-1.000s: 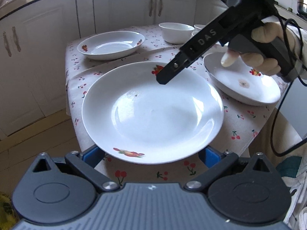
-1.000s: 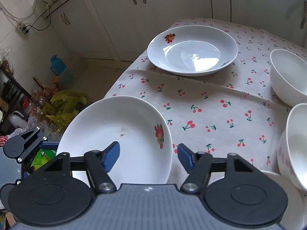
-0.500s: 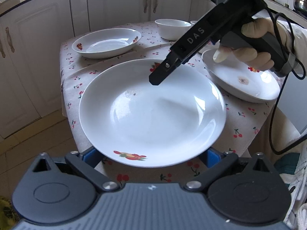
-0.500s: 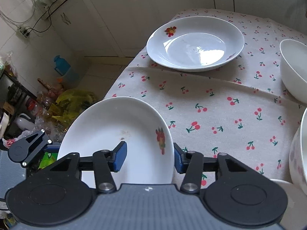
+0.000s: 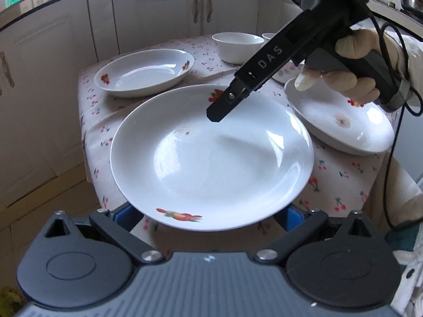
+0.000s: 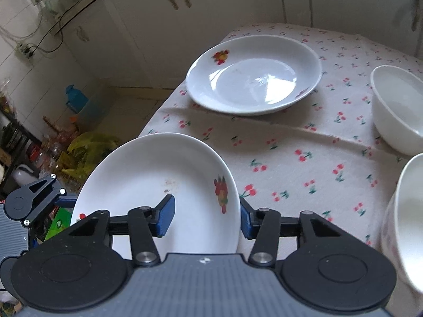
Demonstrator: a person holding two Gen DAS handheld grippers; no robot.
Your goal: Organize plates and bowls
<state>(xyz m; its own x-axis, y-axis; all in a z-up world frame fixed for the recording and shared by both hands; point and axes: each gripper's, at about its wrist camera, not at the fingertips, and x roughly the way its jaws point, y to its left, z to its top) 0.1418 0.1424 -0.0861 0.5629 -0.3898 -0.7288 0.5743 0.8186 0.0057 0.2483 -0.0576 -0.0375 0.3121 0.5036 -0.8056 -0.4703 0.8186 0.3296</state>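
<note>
A white plate with fruit prints (image 5: 211, 155) is lifted above the near table corner; it also shows in the right wrist view (image 6: 158, 190). My left gripper (image 5: 208, 215) sits under its near rim with jaws wide apart. My right gripper (image 6: 206, 216) straddles the plate's far rim, one finger (image 6: 166, 215) inside the plate, the other outside; the jaws have a gap around the rim. A second plate (image 5: 144, 72) (image 6: 253, 75) lies at the far left of the table. A third plate (image 5: 341, 124) lies on the right. A white bowl (image 5: 239, 46) (image 6: 399, 108) stands behind.
The table (image 6: 290, 148) wears a cherry-print cloth. Another bowl (image 6: 401, 224) is close on the right in the right wrist view. White cabinets (image 5: 158, 13) stand behind the table. Clutter and a yellow bag (image 6: 87, 145) lie on the floor to the left.
The lifted plate has risen and drawn back from the table. My right gripper has narrowed around its far rim. The left gripper stays under the near rim.
</note>
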